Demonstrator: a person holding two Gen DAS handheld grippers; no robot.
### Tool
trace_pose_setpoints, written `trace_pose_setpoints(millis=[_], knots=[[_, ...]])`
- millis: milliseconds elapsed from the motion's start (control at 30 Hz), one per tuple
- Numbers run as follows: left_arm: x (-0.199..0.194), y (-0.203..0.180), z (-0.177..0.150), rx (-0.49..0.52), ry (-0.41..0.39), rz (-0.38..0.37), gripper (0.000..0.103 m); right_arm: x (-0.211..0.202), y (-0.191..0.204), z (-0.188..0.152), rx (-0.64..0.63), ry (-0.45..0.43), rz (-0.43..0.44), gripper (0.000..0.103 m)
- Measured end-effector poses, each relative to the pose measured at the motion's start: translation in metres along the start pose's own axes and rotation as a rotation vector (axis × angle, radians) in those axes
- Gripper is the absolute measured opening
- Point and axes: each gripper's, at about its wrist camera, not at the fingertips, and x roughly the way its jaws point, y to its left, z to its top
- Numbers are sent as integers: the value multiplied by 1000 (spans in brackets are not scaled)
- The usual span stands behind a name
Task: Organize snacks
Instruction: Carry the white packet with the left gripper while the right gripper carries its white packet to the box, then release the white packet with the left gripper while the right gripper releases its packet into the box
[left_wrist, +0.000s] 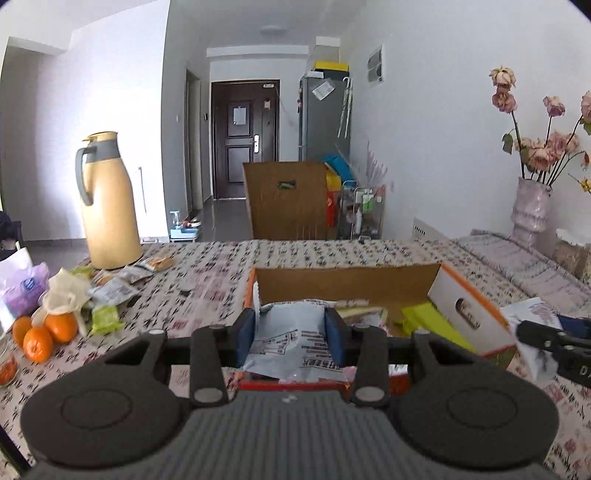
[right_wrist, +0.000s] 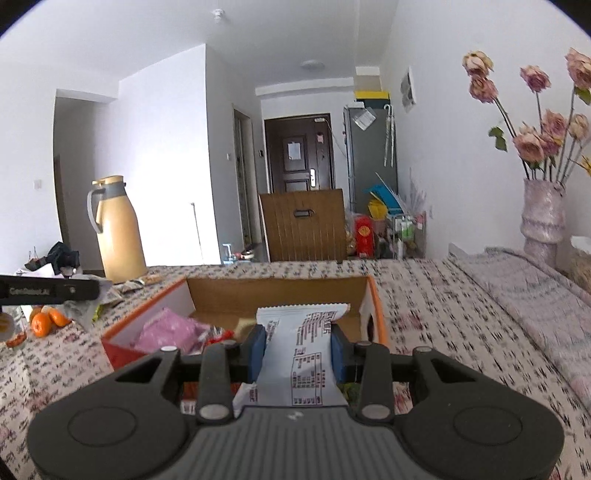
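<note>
Room: white-walled flat with a dark brown door (left_wrist: 245, 138) at the end of a hallway, a grey refrigerator (left_wrist: 325, 114) beside it and a wooden chair back (left_wrist: 290, 199) behind the table.
Surface: table under a patterned cloth (left_wrist: 207, 266) of small dark and pink marks on white.
Box: open cardboard box (left_wrist: 347, 284) with orange rim and white outer faces, standing on the cloth; a pink packet (right_wrist: 170, 328) and a yellow-green packet (left_wrist: 432, 317) lie inside.
Left gripper: left gripper (left_wrist: 290, 334) clamped on a white snack packet (left_wrist: 291, 339), crumpled, held between the blue pads over the near edge of the box.
Right gripper: right gripper (right_wrist: 298, 352) closed on a flat white sachet (right_wrist: 303, 350) with a serrated top edge, held over the box interior.
Writing: both white wrappers carry dark red printed text and a ruled table; the characters are too small to read. A pale logo on the left gripper's body, seen from the right wrist camera, is blurred.
Loose snacks: further packets (left_wrist: 110, 291) lie scattered on the cloth left of the box, near the flask.
Other items: tan vacuum flask (left_wrist: 109, 203) with grey handle; oranges (left_wrist: 44, 334) at the left edge; pink vase (right_wrist: 543, 218) of dried roses (right_wrist: 532, 144) at the right.
</note>
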Motion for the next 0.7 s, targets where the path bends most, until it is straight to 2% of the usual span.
trace_pose_setpoints(millis=[467,700], knots=[[62,-16,27,-13,-7,-16,41,71,7,34,-6,-27,56,35],[97,-12,17,-36,56,-24,41,101,11,29,-5,12,85,35]])
